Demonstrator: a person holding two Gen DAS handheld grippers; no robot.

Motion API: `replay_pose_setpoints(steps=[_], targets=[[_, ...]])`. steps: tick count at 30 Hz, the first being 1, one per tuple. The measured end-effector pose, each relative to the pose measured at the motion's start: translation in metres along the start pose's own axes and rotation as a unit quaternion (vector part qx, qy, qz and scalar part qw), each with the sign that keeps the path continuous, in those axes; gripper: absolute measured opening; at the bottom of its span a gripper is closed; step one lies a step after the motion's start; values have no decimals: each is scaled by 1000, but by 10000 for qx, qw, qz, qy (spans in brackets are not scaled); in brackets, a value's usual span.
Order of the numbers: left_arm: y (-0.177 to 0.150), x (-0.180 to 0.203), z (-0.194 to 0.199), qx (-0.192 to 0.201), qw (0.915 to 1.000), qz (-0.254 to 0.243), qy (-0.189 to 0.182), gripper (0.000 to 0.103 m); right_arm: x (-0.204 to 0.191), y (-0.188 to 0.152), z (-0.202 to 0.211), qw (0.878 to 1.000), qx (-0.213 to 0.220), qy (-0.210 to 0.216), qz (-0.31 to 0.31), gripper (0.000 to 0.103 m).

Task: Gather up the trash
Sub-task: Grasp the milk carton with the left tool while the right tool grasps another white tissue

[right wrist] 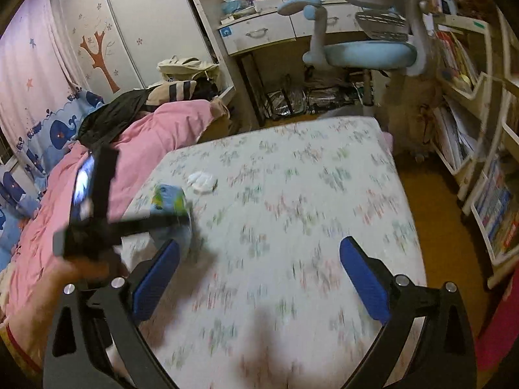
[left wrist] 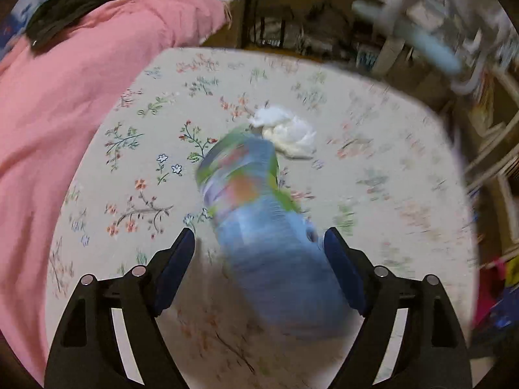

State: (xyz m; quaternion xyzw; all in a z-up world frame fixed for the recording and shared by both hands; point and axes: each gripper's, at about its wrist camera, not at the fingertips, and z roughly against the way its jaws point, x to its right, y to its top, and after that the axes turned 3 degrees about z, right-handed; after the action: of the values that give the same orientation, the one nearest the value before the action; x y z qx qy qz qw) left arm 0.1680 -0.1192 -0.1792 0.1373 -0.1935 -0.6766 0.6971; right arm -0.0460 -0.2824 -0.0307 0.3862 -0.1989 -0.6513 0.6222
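Bottle (left wrist: 259,214) – blue-tinted plastic with a green and orange label, badly motion-blurred – lies on the bed (left wrist: 373,168), on the floral sheet, between the pads of the left hand-held gripper (left wrist: 259,253). Its long axis runs roughly from 5 o'clock to 11 o'clock in the left wrist view; which end carries the cap I cannot tell through the blur. A crumpled white tissue (left wrist: 288,131) sits just beyond its far end, at about 1 o'clock from it, touching or nearly so.

Left hand-held gripper: jaws apart, one pad well clear of the bottle at 9 o'clock, the other close beside it at 3 o'clock; contact there not certain. No squeeze visible, so I read it as not held.

Pink quilt (left wrist: 65,113) is bunched along the bed's edge at 9 o'clock, clear of the work.

Right hand-held gripper (right wrist: 259,278): jaws wide apart, nothing between them, over bare sheet. From its view the bottle (right wrist: 168,199) and tissue (right wrist: 202,180) lie at 10 to 11 o'clock, partly behind the left device.

Step in hand, as I judge it: lining up on the bottle, first trash pickup. Next move calls for centring the jaws across the bottle's width, not along its length, then closing. The light bottle may roll or squirt out if pinched off-centre.
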Motion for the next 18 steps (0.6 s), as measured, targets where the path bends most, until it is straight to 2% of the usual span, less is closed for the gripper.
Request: replay_pose_setpoints(steps=[1,3,4,5,6,7,9,12,16,18], targets=[[0,-1,-4,-19,9999,-104,-49,74,-2,11,-13,10000,35,44,24,95],[-1,-12,-2,59,9987,-345,-383,70,-8,26,-32,9999,60,88,136,95],[0,-17,-1,68,9984,-443,-358,61,-17,37,-52,9994,-4,149,321,95],[2,-27,1,59,9976,-569,-401,55,-24,43,-64,9987,-69,198,455,95],[5,-38,2,14,9970,-644,-425,44,-35,50,-83,9976,-160,254,621,95],[7,-47,4,-2,9968,-684,-406,38,-46,55,-100,9962,-270,328,764,95],[8,-67,8,20,9954,-848,-449,35,-64,60,-128,9931,-465,397,1003,95],[3,-90,14,121,9947,-822,-612,34,-92,65,-169,9872,-734,386,1365,92],[5,-102,13,171,9940,-725,-800,33,-95,69,-205,9843,-1068,236,1387,77],[3,-101,18,250,9934,-796,-783,33,-90,67,-214,9823,-1249,215,1381,62]])
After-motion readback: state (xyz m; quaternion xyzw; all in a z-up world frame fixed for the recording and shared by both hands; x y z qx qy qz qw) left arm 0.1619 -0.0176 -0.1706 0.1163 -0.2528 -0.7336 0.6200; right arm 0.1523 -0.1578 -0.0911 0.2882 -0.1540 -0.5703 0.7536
